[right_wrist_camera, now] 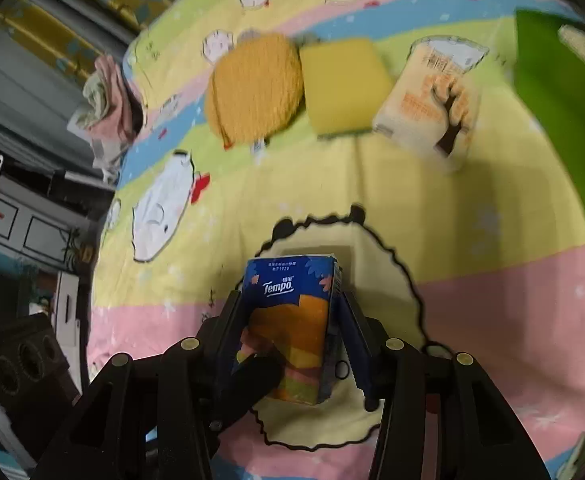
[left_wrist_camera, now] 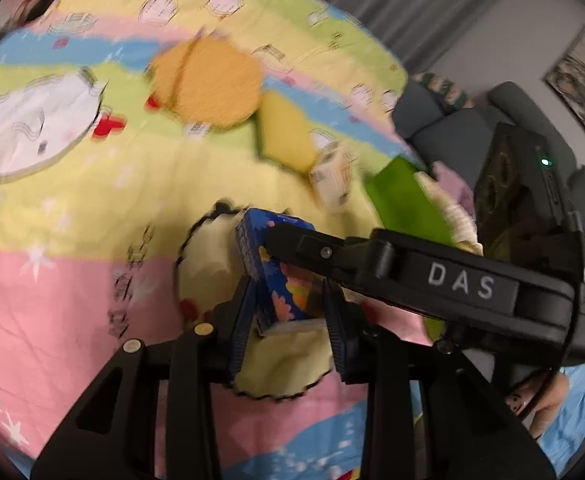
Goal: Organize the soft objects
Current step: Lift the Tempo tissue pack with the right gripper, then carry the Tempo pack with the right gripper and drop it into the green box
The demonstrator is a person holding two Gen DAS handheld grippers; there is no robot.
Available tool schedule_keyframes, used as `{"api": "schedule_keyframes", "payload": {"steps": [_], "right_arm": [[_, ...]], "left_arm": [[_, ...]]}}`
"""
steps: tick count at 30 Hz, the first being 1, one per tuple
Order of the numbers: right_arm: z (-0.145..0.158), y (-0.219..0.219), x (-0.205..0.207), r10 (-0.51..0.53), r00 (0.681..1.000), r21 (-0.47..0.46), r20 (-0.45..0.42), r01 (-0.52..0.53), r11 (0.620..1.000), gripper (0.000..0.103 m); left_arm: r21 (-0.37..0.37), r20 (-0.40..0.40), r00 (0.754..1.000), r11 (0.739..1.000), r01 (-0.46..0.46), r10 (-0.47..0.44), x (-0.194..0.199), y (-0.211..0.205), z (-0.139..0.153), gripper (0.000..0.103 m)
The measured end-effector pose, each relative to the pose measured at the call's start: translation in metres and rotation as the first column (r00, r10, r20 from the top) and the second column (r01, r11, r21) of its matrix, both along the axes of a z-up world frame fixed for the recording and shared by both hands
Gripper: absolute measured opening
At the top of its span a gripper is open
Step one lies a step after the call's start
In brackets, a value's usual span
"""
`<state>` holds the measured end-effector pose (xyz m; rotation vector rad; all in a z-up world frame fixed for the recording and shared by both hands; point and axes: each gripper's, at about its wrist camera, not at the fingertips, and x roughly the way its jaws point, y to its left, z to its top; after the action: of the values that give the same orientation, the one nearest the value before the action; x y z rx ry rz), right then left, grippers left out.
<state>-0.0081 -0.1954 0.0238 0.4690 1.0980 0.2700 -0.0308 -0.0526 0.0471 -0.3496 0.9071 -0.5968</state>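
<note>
A blue and orange Tempo tissue pack (right_wrist_camera: 292,312) stands over a pale yellow scalloped patch printed on the bed sheet (right_wrist_camera: 492,200). My right gripper (right_wrist_camera: 290,300) is shut on it, one finger pressed on each long side. In the left wrist view the same tissue pack (left_wrist_camera: 280,284) sits between the fingers of my left gripper (left_wrist_camera: 288,292), which press on its narrow faces. The right gripper's finger (left_wrist_camera: 312,252) crosses in from the right and lies on the pack's top. A left finger (right_wrist_camera: 256,376) shows at the pack's lower left.
Further back on the sheet lie a round orange knitted pad (right_wrist_camera: 256,88), a yellow sponge (right_wrist_camera: 344,84) and a cream tissue pack (right_wrist_camera: 428,108). A green item (right_wrist_camera: 560,100) stands at the right. Bundled pink cloth (right_wrist_camera: 108,100) hangs at the bed's left edge.
</note>
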Motion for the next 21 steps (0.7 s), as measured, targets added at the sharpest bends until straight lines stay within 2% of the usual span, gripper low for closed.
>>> {"api": "schedule_keyframes", "payload": {"steps": [4,7,11,15,21], "right_arm": [[0.026,-0.017,-0.009,-0.04,0.996,0.038,0.084,0.037,0.999,0.05],[0.05,-0.028,-0.022,-0.063,0.984,0.044,0.166,0.056,0.997,0.051],[0.078,-0.049,-0.037,-0.098,0.962,0.05,0.253,0.089,0.995,0.051],[0.098,-0.077,-0.056,-0.171,0.93,0.038,0.325,0.168,0.985,0.051],[0.112,-0.122,-0.077,-0.267,0.893,0.01,0.363,0.283,0.959,0.051]], "left_arm": [[-0.039,0.119,0.993,0.999,0.027,-0.022,-0.014,-0.006,0.028,0.031],[-0.019,0.217,0.974,0.998,0.065,-0.06,-0.025,-0.024,0.05,0.032],[-0.034,0.251,0.962,0.992,0.119,-0.106,-0.03,-0.05,0.068,0.031],[-0.037,0.279,0.943,0.98,0.198,-0.18,-0.031,-0.085,0.079,0.031],[-0.038,0.268,0.925,0.956,0.291,-0.271,-0.034,-0.136,0.084,0.032]]}}
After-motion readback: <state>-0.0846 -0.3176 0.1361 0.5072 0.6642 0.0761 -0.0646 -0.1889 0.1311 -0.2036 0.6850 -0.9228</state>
